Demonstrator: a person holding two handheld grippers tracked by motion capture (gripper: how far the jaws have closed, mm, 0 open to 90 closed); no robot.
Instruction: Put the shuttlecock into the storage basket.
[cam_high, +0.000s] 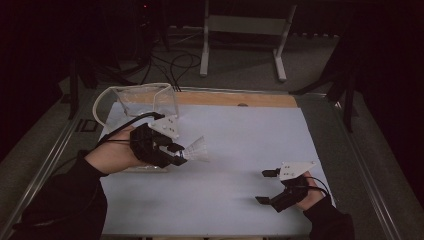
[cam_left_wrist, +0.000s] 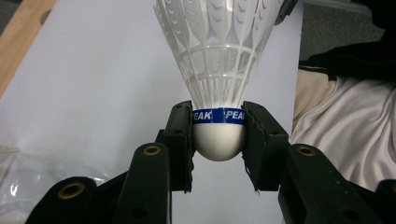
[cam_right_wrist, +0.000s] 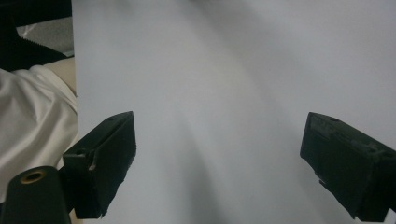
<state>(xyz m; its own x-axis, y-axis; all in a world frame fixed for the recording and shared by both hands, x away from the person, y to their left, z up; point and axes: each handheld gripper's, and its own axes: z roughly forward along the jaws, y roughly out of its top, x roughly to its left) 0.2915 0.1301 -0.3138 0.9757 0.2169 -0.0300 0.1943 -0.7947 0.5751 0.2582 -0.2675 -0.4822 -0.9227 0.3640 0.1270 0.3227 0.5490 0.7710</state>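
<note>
High view, near to far: right gripper (cam_high: 266, 186) rests on the table (cam_high: 240, 150), jaws spread and empty; left gripper (cam_high: 176, 153) pinches one shuttlecock (cam_high: 197, 149) by its rounded cork above the sheet. That smooth cork could slip out if tilted. Behind stands one clear box (cam_high: 145, 102).

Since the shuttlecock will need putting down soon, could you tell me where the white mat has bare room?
The middle of the white mat, between the left gripper holding the shuttlecock and the open right gripper, is bare, as is the far right corner. It is crowded at the far left, around the clear container.
</note>
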